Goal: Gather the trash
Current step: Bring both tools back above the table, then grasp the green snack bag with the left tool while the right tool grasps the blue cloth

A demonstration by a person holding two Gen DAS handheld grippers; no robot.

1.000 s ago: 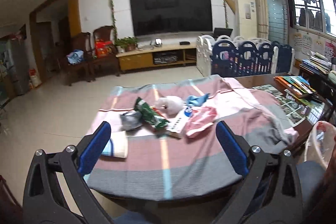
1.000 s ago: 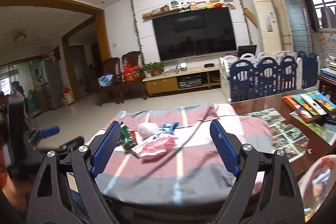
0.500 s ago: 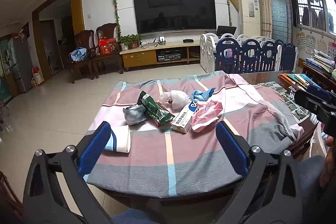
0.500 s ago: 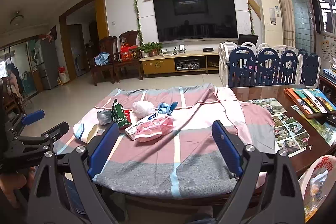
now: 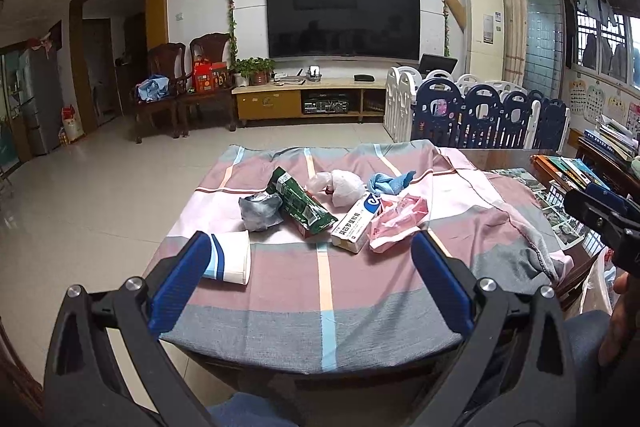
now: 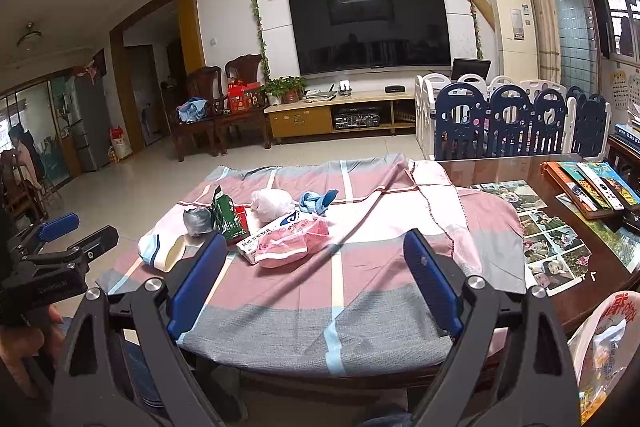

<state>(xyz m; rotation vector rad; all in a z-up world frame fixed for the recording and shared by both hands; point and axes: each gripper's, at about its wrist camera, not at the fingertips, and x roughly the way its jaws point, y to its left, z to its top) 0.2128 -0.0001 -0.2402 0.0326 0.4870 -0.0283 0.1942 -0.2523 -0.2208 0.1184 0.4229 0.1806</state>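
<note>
Trash sits in a loose cluster on a checked cloth [image 5: 320,291] over a table: paper cup [image 5: 230,257], grey wad [image 5: 259,211], green wrapper [image 5: 302,205], white bag [image 5: 344,187], blue scrap [image 5: 390,183], white box [image 5: 356,223], pink bag [image 5: 396,221]. Left gripper [image 5: 308,283] is spread wide w/ nothing between its fingers; the pile lies just ahead of it, the cup by its left fingertip. Right gripper [image 6: 316,271] is also wide & empty, hovering short of the pile, w/ the pink bag closest, ahead btwn its fingers.
</note>
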